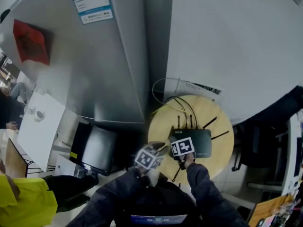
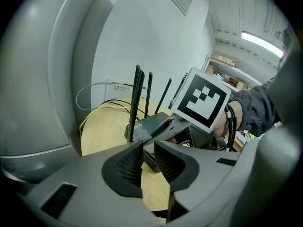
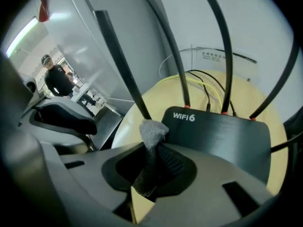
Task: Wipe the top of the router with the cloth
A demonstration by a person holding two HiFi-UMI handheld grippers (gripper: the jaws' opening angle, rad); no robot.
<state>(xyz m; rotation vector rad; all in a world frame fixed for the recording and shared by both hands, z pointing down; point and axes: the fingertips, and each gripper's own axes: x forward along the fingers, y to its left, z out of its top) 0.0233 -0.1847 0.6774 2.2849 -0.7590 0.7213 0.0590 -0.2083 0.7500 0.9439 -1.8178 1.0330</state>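
A small round wooden table stands in a corner, between a tall silver cabinet and a white wall. The cabinet has a blue and white sticker and a red paper on it. The black router lies flat on the table with its four thin sticks pointing up. Black and yellow cables run off its back. The right gripper pinches a grey cloth tight between its fingers. The tip of the cloth touches the router's near left corner. The left gripper is just beside it, over the table's edge. Its fingers are a little apart, with nothing between them.
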